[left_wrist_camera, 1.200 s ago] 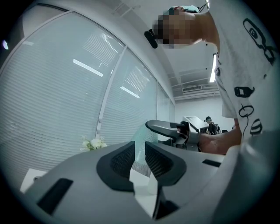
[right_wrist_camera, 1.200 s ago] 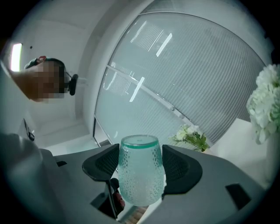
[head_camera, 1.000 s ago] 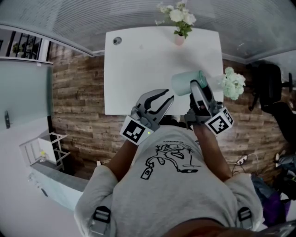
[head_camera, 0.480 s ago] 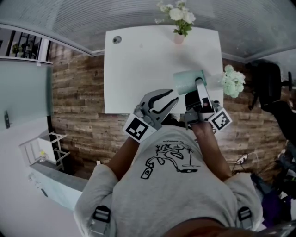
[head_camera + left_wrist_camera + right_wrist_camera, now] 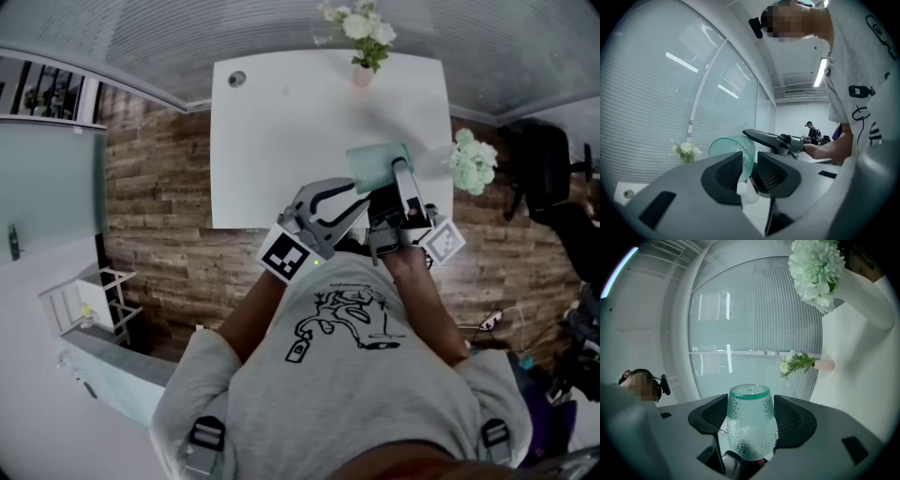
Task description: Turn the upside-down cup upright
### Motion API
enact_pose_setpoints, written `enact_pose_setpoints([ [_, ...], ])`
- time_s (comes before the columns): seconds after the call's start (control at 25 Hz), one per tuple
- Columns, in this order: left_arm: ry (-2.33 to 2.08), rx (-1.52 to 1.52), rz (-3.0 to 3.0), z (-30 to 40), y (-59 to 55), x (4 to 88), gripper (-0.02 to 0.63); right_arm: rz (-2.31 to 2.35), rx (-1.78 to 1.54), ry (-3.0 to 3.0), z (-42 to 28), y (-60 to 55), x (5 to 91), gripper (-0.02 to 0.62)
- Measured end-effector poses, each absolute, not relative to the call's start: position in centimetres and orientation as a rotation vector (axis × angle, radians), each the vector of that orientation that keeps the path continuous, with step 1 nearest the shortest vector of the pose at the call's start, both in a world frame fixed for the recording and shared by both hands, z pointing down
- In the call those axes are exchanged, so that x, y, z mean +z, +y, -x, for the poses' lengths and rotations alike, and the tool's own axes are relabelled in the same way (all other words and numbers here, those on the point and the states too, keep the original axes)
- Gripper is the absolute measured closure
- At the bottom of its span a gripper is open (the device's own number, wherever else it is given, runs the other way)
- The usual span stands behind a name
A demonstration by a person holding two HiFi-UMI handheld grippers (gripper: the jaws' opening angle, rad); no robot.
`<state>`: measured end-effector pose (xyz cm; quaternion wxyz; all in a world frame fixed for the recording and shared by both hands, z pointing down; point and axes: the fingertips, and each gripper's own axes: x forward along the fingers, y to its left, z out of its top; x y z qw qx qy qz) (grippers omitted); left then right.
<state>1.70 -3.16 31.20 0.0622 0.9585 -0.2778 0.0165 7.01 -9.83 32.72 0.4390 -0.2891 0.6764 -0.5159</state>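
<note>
Teal dimpled translucent cup (image 5: 750,423) sits clamped in my right gripper (image 5: 751,416) at the white table's (image 5: 281,141) four o'clock; I'd roll slowly until its mouth faces up.

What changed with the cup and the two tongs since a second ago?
The right tongs rolled, turning the green dimpled cup that they grip in the air over the white table. The left tongs slid closer to the cup and have just been opening a little, with nothing between them. The table, the pink vase and the white bouquet stayed put.
</note>
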Motion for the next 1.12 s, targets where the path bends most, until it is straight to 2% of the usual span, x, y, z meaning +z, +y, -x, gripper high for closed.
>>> enact_pose_setpoints([
  [0.2,-0.800,0.066,-2.917,-2.6,-3.1,31.3,0.558,0.619,-1.328,1.583,-6.4,-9.6,32.5,0.270],
  [0.64,-0.657,0.053,-2.888,-3.5,-2.6,31.5,0.589,0.657,-1.232,1.710,-7.3,-9.6,33.1,0.270],
  [1.12,-0.677,0.040,-2.883,-2.6,-3.1,31.5,0.591,0.741,-1.178,1.842,-7.6,-9.5,32.7,0.268],
])
